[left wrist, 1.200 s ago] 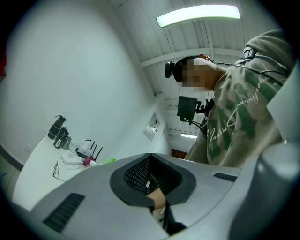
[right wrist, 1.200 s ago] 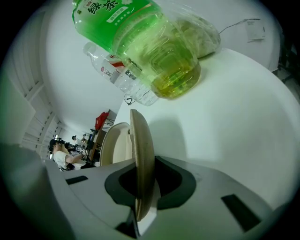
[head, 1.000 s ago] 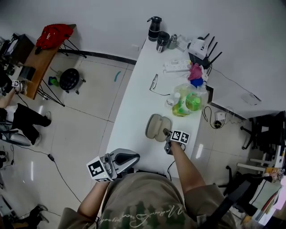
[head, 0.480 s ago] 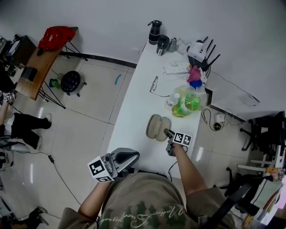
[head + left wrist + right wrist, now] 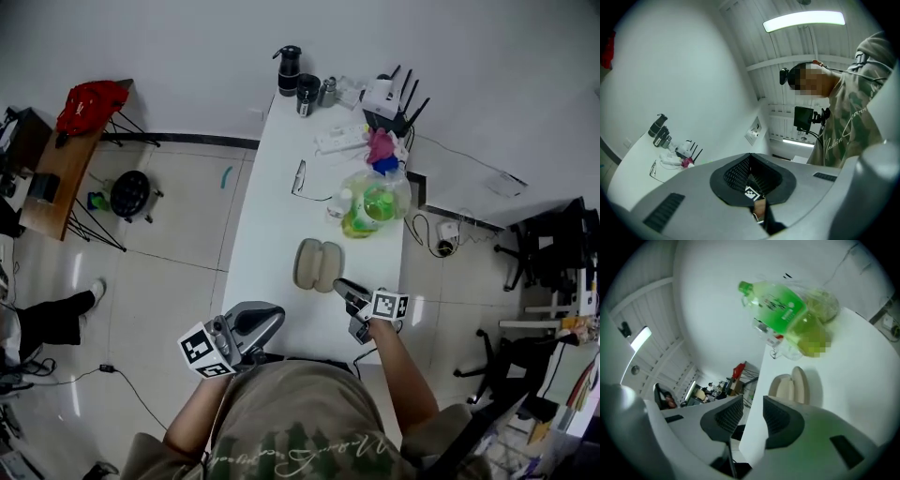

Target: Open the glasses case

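The right gripper (image 5: 340,285) has lifted off the open glasses case (image 5: 318,265) — jaws just parted narrowly, empty — while the left gripper (image 5: 276,317) stays shut, the bench's (image 5: 269,223) near edge hidden by the person's body

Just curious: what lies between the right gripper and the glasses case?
Only bare table, per the head view. The right gripper, jaws just opening and empty, is clear of the glasses case.

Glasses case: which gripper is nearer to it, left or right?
Right. The right gripper, jaws just opened with nothing between, is just off the glasses case's near right corner; the left gripper, shut, is farther back at the table's near edge.
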